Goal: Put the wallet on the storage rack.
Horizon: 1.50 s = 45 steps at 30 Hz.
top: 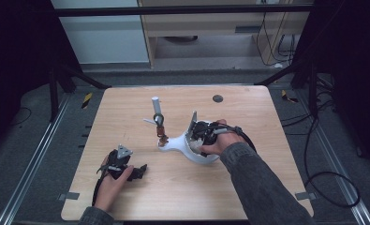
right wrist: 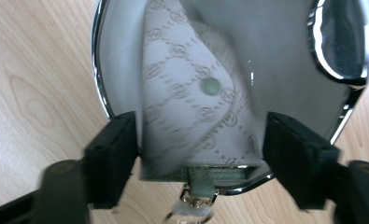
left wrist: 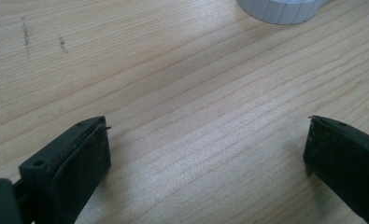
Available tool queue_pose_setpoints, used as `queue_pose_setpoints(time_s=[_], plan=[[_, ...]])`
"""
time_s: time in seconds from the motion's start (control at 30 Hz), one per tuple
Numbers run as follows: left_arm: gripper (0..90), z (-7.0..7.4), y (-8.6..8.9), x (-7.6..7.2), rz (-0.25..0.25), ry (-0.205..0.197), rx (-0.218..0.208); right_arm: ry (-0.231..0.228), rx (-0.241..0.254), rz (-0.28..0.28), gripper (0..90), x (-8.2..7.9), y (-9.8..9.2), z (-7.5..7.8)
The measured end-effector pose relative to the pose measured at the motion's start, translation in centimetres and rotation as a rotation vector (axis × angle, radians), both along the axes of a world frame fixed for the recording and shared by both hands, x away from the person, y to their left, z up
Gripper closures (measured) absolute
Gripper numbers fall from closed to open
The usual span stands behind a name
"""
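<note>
— Two grippers on the table (top: 126,103), and the right gripper (right wrist: 201,135) is the busy one. Its jaws stand partly apart with a pouch (right wrist: 191,102) between them.

— Squeezing it?

— Can't tell. The pouch edges sit right at both pads, but the shot is blurred, so I can't say whether they press.

— What's the pouch like?

— Pale woven cloth, printed all over with small ring-shaped marks along dotted diagonal lines. A flap folds to a point, with a round grey-green snap (right wrist: 211,85) on it. At the bottom edge is a green tab (right wrist: 201,179) with a gold clasp (right wrist: 191,198).

— Where does it lie?

— On a smooth white dish (right wrist: 107,56) with a shiny chrome rim, just right of the table's middle. From above, the right hand (top: 215,143) covers it.

— And the left gripper (top: 126,168)?

— Released. Jaws wide apart with nothing between them, over bare pale wood grain at the near left of the table. The pads (left wrist: 86,158) are matte black and flat.
</note>
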<state>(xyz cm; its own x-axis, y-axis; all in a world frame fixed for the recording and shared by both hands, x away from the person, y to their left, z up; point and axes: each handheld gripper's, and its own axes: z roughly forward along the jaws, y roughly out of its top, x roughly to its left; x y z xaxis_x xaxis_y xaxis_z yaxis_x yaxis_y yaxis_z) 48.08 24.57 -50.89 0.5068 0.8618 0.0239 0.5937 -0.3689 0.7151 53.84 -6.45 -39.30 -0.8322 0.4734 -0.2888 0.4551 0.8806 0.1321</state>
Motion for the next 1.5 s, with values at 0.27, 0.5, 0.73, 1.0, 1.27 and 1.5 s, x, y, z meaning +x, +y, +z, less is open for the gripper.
queue_pose_setpoints(time_s=[0.27,0.5,0.73,1.0,1.27,1.5], plan=[[0.0,0.0,0.0,0.0,-0.001,0.0,0.0,-0.004,0.026,-0.002,23.2,-0.2,0.0,0.5],[0.0,0.0,0.0,0.0,-0.001,0.001,0.0,-0.014,0.037,-0.011,24.0,-0.3,-0.1,0.7],[0.0,0.0,0.0,0.0,-0.001,0.001,0.0,-0.022,0.062,-0.012,23.7,-0.3,-0.5,1.1],[0.0,0.0,0.0,0.0,-0.001,0.002,0.002,-0.045,0.094,-0.01,20.7,-1.0,-0.7,1.9],[0.0,0.0,0.0,0.0,0.0,0.002,0.001,-0.068,0.129,-0.01,15.4,-1.9,-1.4,2.4],[0.0,0.0,0.0,0.0,0.003,0.001,0.002,-0.105,0.213,-0.01,9.7,-2.5,-2.6,2.9]])
